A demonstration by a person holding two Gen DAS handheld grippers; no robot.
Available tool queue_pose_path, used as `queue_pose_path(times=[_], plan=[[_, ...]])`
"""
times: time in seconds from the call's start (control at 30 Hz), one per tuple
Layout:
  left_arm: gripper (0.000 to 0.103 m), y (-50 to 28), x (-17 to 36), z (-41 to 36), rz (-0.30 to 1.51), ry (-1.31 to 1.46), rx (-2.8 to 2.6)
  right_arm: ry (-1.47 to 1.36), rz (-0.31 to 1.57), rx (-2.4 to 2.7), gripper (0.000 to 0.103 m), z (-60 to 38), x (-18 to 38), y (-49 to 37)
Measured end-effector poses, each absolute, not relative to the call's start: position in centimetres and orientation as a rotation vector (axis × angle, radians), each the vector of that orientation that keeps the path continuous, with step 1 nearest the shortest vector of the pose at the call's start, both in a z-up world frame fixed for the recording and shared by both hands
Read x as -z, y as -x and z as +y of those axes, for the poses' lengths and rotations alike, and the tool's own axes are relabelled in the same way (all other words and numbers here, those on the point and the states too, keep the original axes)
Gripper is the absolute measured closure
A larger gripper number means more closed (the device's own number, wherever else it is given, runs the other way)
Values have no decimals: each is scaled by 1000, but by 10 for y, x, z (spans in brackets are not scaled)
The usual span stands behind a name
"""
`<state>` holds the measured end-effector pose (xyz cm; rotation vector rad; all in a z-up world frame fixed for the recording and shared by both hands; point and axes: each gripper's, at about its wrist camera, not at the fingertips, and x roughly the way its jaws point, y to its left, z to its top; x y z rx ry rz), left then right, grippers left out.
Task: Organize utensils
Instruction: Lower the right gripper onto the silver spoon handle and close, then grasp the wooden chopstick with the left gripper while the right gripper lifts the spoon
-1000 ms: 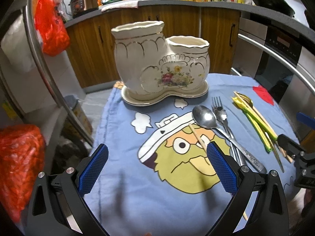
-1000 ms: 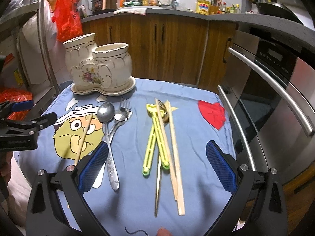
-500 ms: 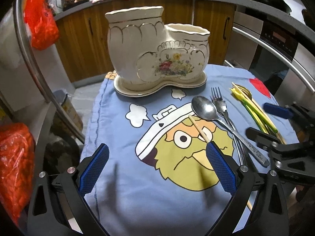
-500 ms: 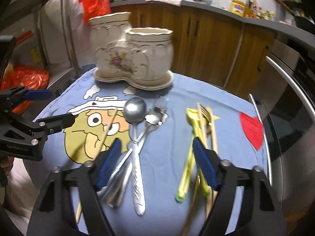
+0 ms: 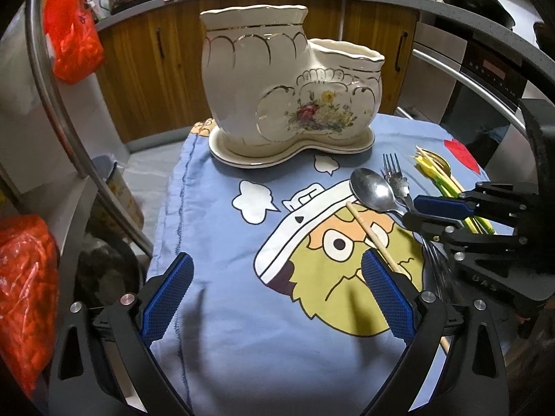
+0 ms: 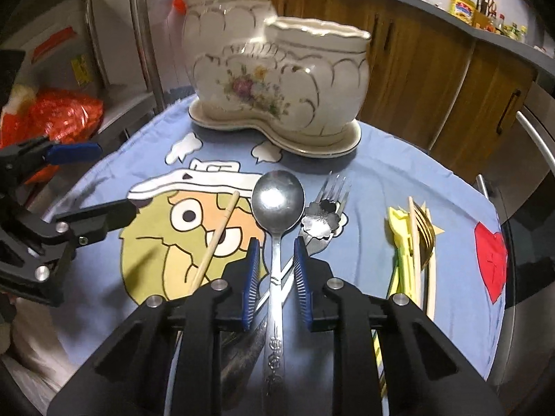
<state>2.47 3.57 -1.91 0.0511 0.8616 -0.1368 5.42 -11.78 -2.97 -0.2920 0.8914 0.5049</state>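
Observation:
A cream ceramic boot-shaped utensil holder [image 5: 291,90] [image 6: 277,79] stands on its saucer at the far side of the blue cartoon cloth [image 5: 222,242]. A steel spoon [image 6: 277,204] [image 5: 373,190], a fork [image 6: 333,190] and a flower-handled utensil [image 6: 321,222] lie in the middle. My right gripper [image 6: 276,246] straddles the spoon's neck, its blue pads close on both sides with small gaps showing. A wooden chopstick [image 6: 216,239] [image 5: 374,235] lies to the left. My left gripper [image 5: 277,294] is open and empty above the cloth.
Yellow-green chopsticks [image 6: 399,242], a gold fork [image 6: 425,225] and a pale chopstick lie at the right. A red heart patch [image 6: 491,256] marks the cloth's right edge. Wooden cabinets and an oven stand behind. Red bags [image 5: 24,287] hang at the left.
My right gripper has moved forward and down over the spoon and its jaws have narrowed around the handle. My left gripper has drifted slightly closer to the holder.

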Motion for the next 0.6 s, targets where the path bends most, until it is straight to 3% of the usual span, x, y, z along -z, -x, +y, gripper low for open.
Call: queue_pose_path(times=[0.2,0.6], plan=[[6,-24,20,35,858,-53,142,340,902,-503,94,-108,35,-60],[7,-22,20,20,878,-63,186,186,850,-537,97,-131,20,-55]])
